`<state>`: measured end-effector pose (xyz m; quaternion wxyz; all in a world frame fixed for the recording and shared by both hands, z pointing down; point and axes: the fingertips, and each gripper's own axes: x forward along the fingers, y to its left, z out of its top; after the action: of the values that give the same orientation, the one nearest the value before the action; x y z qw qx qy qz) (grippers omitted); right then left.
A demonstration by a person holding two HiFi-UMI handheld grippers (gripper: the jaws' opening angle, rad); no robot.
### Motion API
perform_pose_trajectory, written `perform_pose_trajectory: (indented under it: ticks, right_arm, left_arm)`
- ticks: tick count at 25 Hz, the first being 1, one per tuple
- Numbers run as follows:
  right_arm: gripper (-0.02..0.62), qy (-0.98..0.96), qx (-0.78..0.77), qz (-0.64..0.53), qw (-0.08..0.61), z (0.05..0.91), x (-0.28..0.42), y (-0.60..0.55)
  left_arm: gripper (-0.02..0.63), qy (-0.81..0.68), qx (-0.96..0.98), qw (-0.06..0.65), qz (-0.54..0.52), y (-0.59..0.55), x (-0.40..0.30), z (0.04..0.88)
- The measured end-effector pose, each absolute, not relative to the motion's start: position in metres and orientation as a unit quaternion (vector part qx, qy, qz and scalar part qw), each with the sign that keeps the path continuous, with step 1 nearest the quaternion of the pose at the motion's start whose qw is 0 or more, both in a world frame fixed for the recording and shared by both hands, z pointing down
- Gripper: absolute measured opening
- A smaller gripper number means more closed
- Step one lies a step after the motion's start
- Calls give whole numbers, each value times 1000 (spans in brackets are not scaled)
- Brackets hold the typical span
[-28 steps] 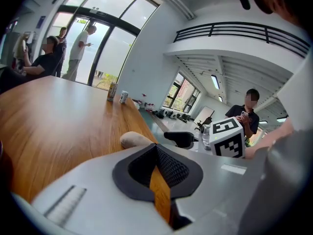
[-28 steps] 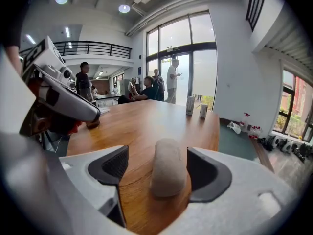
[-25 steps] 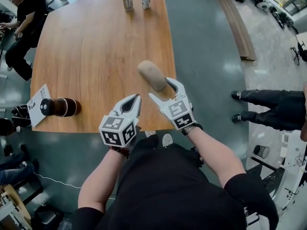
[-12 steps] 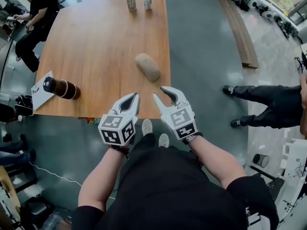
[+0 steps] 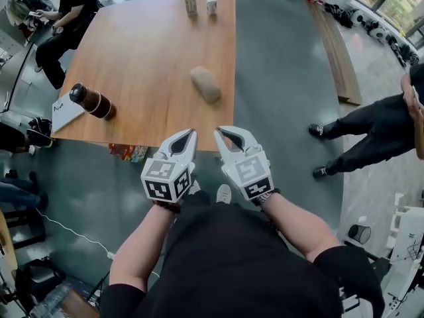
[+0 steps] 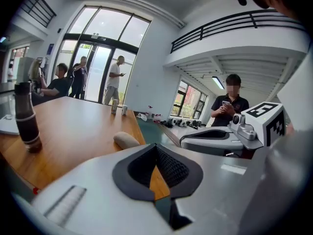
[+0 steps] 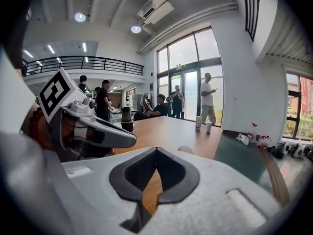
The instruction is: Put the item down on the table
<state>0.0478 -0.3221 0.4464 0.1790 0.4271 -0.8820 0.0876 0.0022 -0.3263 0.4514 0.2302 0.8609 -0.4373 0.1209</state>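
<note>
The item, a tan oblong lump (image 5: pixel 206 84), lies on the wooden table (image 5: pixel 146 58) near its right edge, with nothing touching it. In the left gripper view the lump (image 6: pixel 126 140) shows beyond the jaws, and in the right gripper view the lump (image 7: pixel 186 150) peeks just over them. My left gripper (image 5: pixel 192 133) and right gripper (image 5: pixel 218 132) hang side by side over the table's near edge, well short of the lump. Both are shut and empty. The right jaws have just been closing with nothing between them.
A dark cylindrical grinder (image 5: pixel 93 101) stands beside a white booklet (image 5: pixel 65 114) at the table's left edge. A can (image 5: pixel 191 4) and a small white box (image 5: pixel 211 5) stand at the far end. One person sits at the far left (image 5: pixel 73 12); another stands on the right (image 5: pixel 371 138).
The right gripper, open beside the lump a second ago, has shut and pulled back toward me. The left gripper drew back too. The lump stayed on the table.
</note>
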Motion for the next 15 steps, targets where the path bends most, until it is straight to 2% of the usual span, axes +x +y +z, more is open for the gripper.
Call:
perform_pose_trajectory:
  ticks: [15]
  right_arm:
    - [-8,-878,437,88,173,430,23,-299]
  left_arm:
    - [9,-407,878,213,133,-301,-9,446]
